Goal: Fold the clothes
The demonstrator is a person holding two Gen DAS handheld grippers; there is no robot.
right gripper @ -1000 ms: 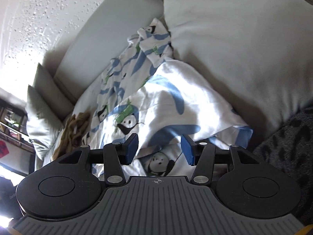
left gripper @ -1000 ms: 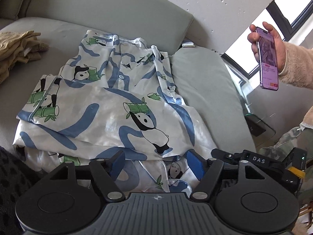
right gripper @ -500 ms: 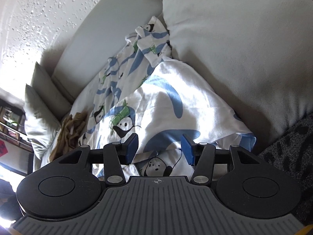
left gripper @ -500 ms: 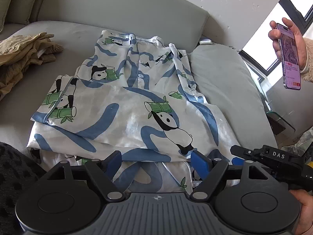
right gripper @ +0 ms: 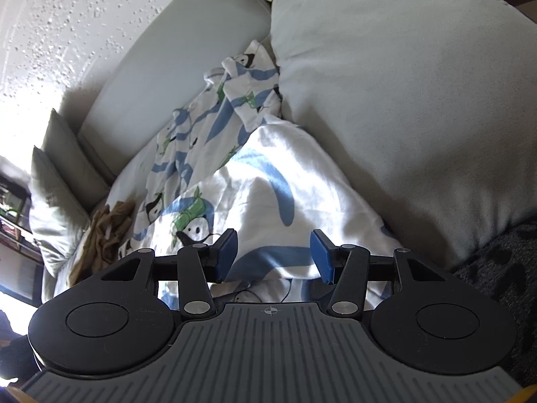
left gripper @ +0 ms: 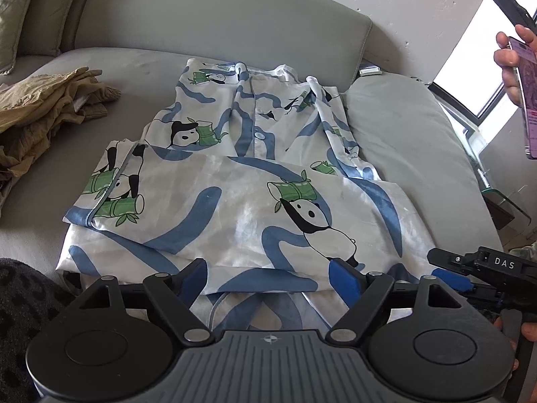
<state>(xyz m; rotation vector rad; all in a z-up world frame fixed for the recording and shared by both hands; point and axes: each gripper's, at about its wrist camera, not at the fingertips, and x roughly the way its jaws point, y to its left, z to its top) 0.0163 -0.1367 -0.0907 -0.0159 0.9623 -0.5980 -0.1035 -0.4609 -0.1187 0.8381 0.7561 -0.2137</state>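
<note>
Both my grippers — left gripper (left gripper: 266, 277), right gripper (right gripper: 273, 252) — stand spread, gripping nothing, over the near hem of the panda pyjama top (left gripper: 235, 181) part-folded on the sofa (left gripper: 419, 154). Risk: satin's slick — pinch one layer and the fold slides apart.

A grey upholstered sofa (left gripper: 141, 63) carries everything. At its centre lies a white satin pyjama top printed with pandas and blue swirls (left gripper: 235, 181), spread flat. At nine o'clock sits a crumpled tan garment (left gripper: 43, 107). At three o'clock rests a plump grey cushion (left gripper: 409, 141), touching the top's edge.
</note>
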